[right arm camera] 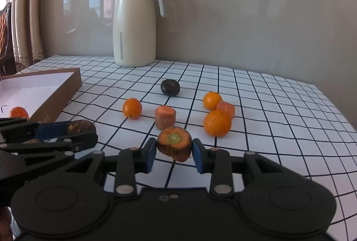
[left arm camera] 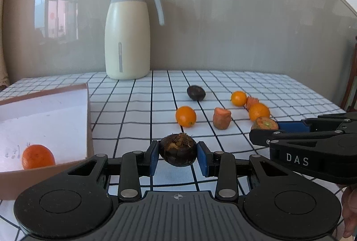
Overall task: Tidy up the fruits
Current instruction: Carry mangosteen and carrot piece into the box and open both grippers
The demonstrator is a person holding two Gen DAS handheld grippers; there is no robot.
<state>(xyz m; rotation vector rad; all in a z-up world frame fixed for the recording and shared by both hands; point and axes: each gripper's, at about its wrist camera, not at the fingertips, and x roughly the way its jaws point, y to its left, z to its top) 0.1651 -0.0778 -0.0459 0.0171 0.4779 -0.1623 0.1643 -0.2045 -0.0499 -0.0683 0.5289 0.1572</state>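
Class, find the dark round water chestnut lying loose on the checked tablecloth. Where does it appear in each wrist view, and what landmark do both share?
Left wrist: loose dark water chestnut, right of centre, in front of the jug.
Right wrist, centre, beyond the cut carrot pieces.
Shared landmark: cream jug with grey lid.

Soft, even daylight — window glare on the wall (left arm camera: pixel 200 17), hazy frames, fisheye-bent edges.

Legible marking found: the white capitals "DAS" on the black side of the right gripper (left arm camera: pixel 265 127), as seen from the left wrist view. Faint handwritten strokes appear on the white floor of the cardboard box (left arm camera: pixel 44 120), near an orange; these cannot be read. No other lettering, brand or number is readable.
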